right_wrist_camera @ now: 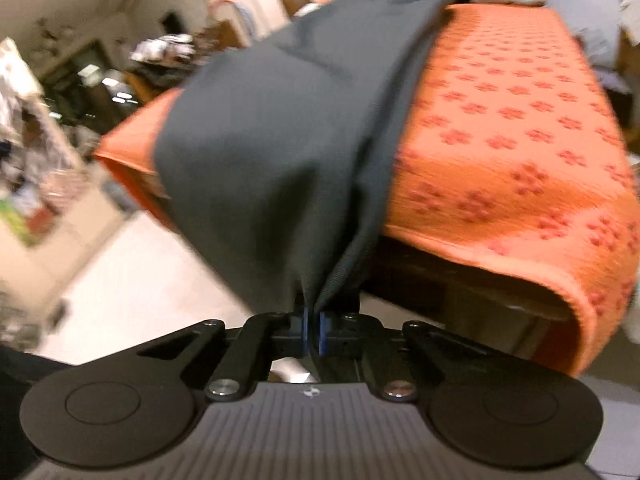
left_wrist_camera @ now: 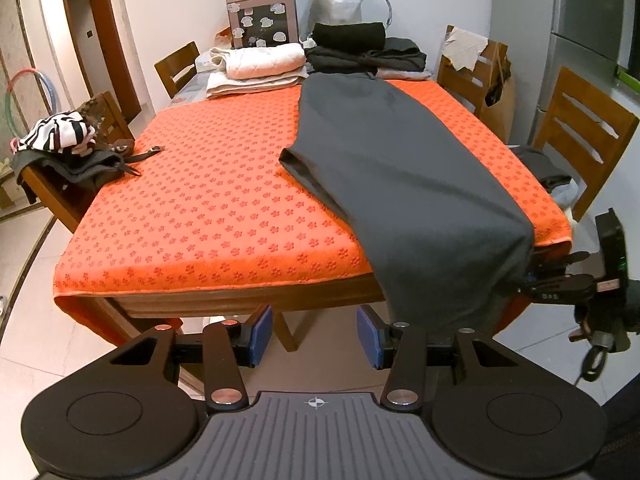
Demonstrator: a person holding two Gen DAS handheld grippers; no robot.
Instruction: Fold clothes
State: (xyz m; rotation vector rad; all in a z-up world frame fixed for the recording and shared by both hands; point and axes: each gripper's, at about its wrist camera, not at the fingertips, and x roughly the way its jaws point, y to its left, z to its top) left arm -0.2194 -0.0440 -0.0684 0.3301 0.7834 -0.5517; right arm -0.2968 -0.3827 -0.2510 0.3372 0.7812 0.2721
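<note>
A dark grey garment (left_wrist_camera: 400,168) lies lengthwise on the right half of the orange flowered tablecloth (left_wrist_camera: 208,184) and hangs over the table's near edge. In the right wrist view the same grey garment (right_wrist_camera: 280,140) droops off the table corner, and my right gripper (right_wrist_camera: 313,330) is shut on its lowest hem, blue pads pinching the cloth. From the left wrist view the right gripper (left_wrist_camera: 520,280) shows at the far right, at the garment's hanging corner. My left gripper (left_wrist_camera: 316,336) hangs open below the table edge, left of the hanging cloth, with nothing between its pads.
Folded white clothes (left_wrist_camera: 260,64) and dark clothes (left_wrist_camera: 360,48) are stacked at the table's far end, in front of a box and a bag. Wooden chairs (left_wrist_camera: 580,132) stand round the table; the left one carries a striped garment (left_wrist_camera: 60,136) and a strap.
</note>
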